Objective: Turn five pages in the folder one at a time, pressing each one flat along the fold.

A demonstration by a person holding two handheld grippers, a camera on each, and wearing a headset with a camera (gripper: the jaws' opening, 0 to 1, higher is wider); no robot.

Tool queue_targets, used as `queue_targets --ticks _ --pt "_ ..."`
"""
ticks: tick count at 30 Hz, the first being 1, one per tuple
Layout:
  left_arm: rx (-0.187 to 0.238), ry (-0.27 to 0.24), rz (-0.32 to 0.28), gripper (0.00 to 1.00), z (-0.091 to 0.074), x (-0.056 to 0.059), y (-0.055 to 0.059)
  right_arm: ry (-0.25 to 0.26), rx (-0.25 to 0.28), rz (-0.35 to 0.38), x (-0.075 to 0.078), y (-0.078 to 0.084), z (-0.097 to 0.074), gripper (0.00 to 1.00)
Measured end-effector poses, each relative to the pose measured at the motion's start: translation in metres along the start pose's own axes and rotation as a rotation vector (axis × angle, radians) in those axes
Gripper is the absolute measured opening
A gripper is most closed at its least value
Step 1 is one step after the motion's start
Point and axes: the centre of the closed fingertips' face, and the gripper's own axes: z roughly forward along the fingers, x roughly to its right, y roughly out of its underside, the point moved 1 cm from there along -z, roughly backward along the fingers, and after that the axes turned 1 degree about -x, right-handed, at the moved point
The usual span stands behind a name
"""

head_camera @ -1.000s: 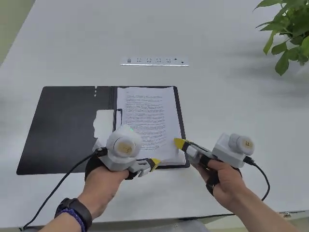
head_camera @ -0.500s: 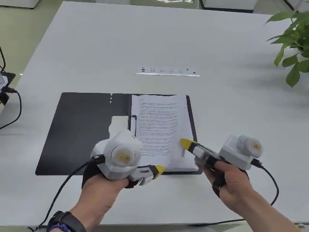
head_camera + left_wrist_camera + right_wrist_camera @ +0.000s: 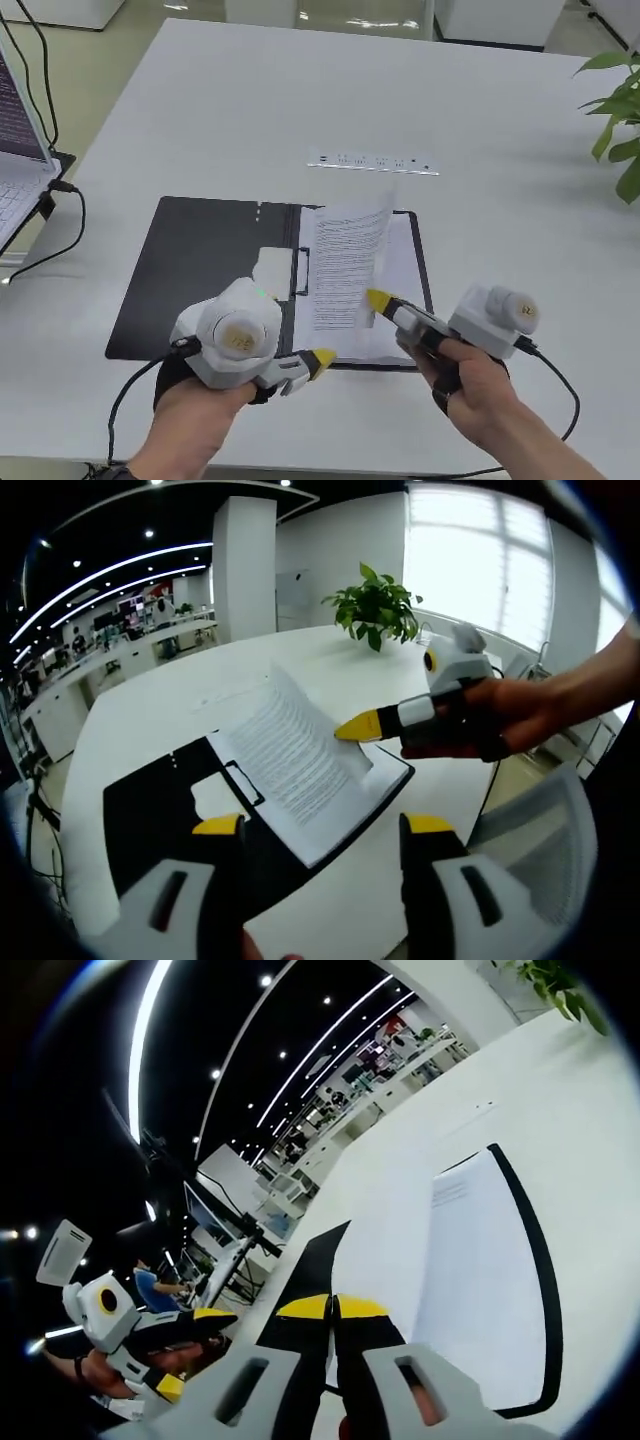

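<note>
The black folder (image 3: 200,270) lies open on the white tabletop (image 3: 300,90). Its top page (image 3: 345,262) stands curled up off the right-hand stack, with its right edge pinched between the closed jaws of the right gripper (image 3: 378,299). The left gripper (image 3: 316,363) hovers just off the folder's near edge, left of the right one, jaws spread wide and holding nothing.
</note>
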Motion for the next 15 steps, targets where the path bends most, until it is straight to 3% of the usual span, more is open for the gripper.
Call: queue_targets --ticks 6,9,15 --pt "0.008 -0.025 -0.03 0.62 -0.014 -0.009 0.006 -0.032 -0.013 -0.011 -0.018 0.005 0.017 0.0" --pt "-0.014 -0.029 -0.025 0.63 -0.02 -0.01 0.013 -0.048 -0.019 -0.013 -0.027 0.007 0.026 0.0" --pt "0.014 -0.047 -0.052 0.64 -0.036 -0.015 0.014 -0.076 -0.035 -0.019 -0.044 0.016 0.042 0.0"
